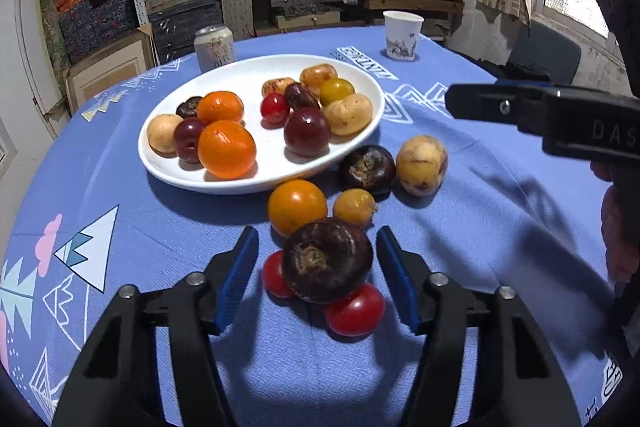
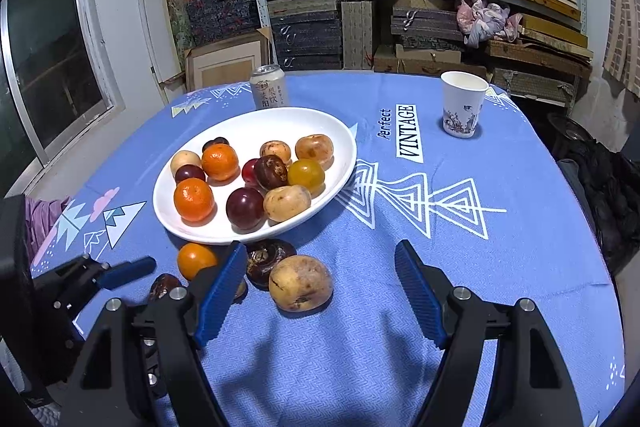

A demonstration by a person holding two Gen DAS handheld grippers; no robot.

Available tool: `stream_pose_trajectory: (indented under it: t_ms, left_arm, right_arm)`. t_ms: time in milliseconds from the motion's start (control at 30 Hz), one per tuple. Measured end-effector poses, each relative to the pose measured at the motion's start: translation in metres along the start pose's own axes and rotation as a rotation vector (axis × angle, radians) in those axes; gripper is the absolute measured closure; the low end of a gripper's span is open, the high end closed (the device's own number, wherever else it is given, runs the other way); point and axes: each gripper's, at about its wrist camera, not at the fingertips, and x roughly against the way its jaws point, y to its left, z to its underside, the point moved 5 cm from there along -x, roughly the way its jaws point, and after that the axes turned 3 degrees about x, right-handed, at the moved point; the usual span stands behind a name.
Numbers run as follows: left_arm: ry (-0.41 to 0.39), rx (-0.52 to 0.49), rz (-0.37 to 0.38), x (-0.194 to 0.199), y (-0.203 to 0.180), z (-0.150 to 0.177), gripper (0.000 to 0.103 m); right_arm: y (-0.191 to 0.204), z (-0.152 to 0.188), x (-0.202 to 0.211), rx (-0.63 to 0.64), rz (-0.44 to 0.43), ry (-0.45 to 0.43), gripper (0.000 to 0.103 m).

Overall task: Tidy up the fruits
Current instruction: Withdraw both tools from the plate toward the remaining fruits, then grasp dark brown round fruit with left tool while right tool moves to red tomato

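L gripper (image 1: 318,255) jaws apart, straddling dark brown fruit (image 1: 327,259); blue pads either side, gap visible on both, so not gripping yet. Fruit sits atop/against two red cherry tomatoes (image 1: 355,311) on blue tablecloth (image 1: 480,227), near edge of the white plate (image 1: 168,163).

R gripper (image 2: 320,279) jaws wide apart, nothing between pads; yellow-brown fruit (image 2: 301,283) lies just ahead of them, w/ another dark one (image 2: 268,259) beside it.

Handling, my read: the dark fruit looks firm-skinned, light, squat and rounded w/ a rough stem scar on top. Take across widest girth, pads on smooth flanks, not on scar. Glossy skin may slip (ribbed pads should help). It's perched on the tomatoes, so closing could roll it off; tomatoes underneath look soft, thin-skinned, easy to burst if pads dip low.

Plate already holds oranges (image 1: 226,149), plums, more tan fruit. Loose ones remaining on cloth: orange-yellow pair, dark one, tan one.
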Motion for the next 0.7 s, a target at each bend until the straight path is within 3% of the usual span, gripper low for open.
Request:
stream_pose_trajectory:
  t_ms: [133, 233, 700]
  left_arm:
    - [0.0, 0.006, 0.021, 0.003, 0.0, 0.003, 0.045]
    - [0.029, 0.01, 0.023, 0.0, 0.003, 0.008, 0.052]
    - [0.034, 0.093, 0.024, 0.018, 0.033, 0.023, 0.052]
  right_arm:
    - [-0.001, 0.0, 0.0, -0.007, -0.005, 0.003, 0.026]
    - [-0.002, 0.0, 0.0, -0.008, -0.005, 0.003, 0.026]
    - [0.002, 0.002, -0.002, 0.005, -0.011, 0.011, 0.026]
